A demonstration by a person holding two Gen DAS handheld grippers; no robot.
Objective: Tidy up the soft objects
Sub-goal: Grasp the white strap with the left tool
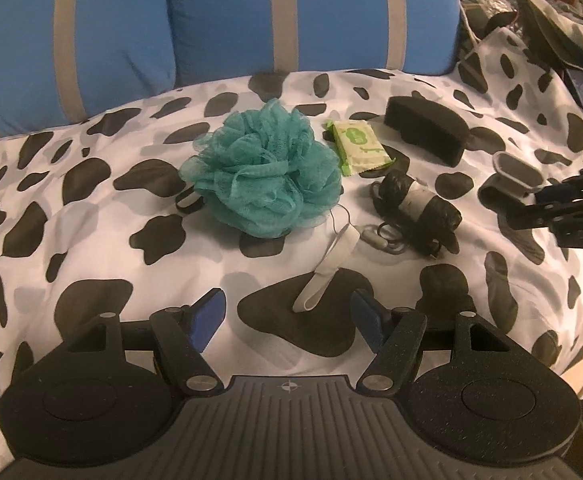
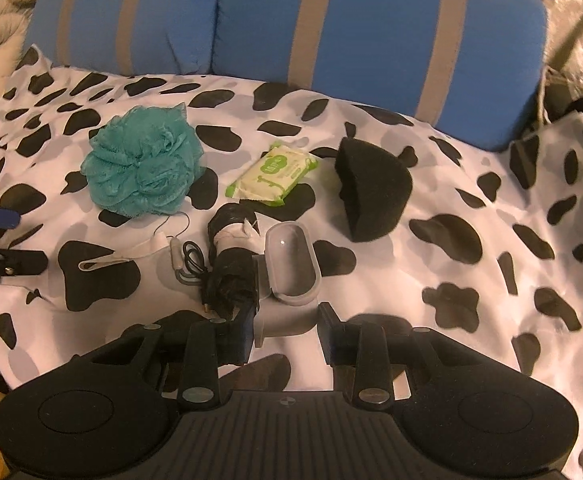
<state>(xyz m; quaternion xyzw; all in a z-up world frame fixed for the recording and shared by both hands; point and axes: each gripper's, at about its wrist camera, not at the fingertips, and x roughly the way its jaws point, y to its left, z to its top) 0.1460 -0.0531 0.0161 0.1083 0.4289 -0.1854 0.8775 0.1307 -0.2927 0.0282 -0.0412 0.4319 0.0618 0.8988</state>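
Progress: early, by my read. Nothing looks sorted; the items lie loose on the cow-print cover point(image 1: 91, 216).
Left to do: loofah point(image 1: 265, 170), wipes pack point(image 1: 357, 146), black sponge point(image 1: 425, 130), black roll point(image 1: 421, 206) and the cord bits all need a place (no bin in view).
Your right gripper point(image 2: 287, 334): jaws narrow, closed on a grey clear-lidded case point(image 2: 291, 268), held above the cover.
Your left gripper point(image 1: 287, 312): jaws wide, empty, over a white strap point(image 1: 325, 276).
Loofah look: teal mesh, puffy, mid-cover, left of the wipes pack.
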